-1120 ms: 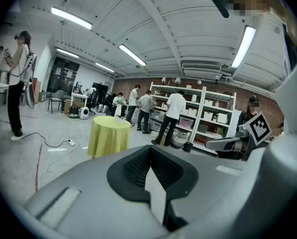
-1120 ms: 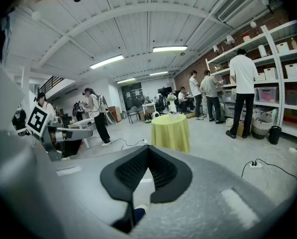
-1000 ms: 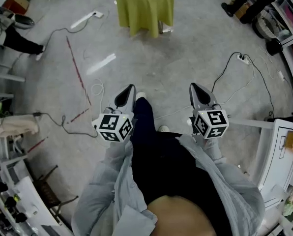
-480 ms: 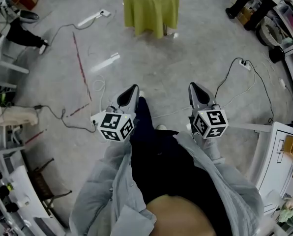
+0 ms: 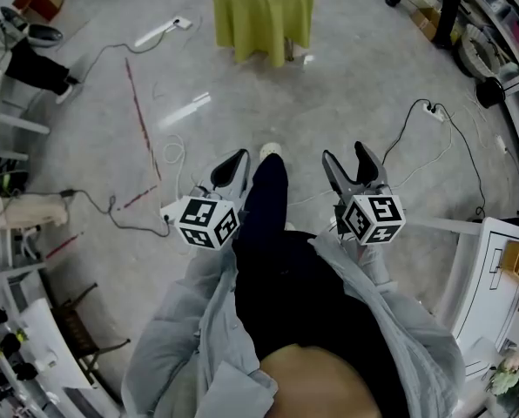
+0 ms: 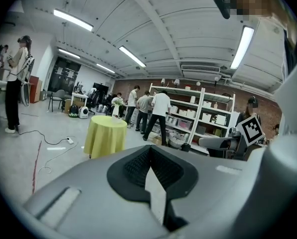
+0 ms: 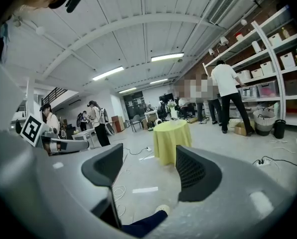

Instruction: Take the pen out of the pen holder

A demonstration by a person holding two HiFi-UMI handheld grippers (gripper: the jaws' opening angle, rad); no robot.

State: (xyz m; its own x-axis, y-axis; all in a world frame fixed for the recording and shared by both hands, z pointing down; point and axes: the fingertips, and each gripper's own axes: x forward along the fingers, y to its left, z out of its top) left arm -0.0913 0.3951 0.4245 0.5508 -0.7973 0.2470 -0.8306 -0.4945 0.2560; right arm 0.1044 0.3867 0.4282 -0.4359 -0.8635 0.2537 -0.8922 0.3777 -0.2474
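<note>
No pen or pen holder can be made out in any view. A round table with a yellow-green cloth (image 5: 259,11) stands far ahead on the concrete floor, also in the left gripper view (image 6: 104,136) and the right gripper view (image 7: 171,138). A small pale object (image 6: 114,112) stands on it, too small to identify. My left gripper (image 5: 233,159) (image 6: 149,151) is shut and empty, held in the air in front of the body. My right gripper (image 5: 347,155) (image 7: 148,156) has just been opening; its jaws stand wide apart with nothing between them.
Cables (image 5: 111,212) and a power strip (image 5: 432,105) lie on the floor, with a red line (image 5: 142,120) at left. White furniture (image 5: 495,268) stands at right, clutter along the left edge. Several people (image 6: 161,113) stand by shelves beyond the table. My own leg and shoe (image 5: 271,151) show between the grippers.
The right gripper's jaws have gone from shut to wide open. My leg has stepped forward between the grippers. The left gripper stays shut.
</note>
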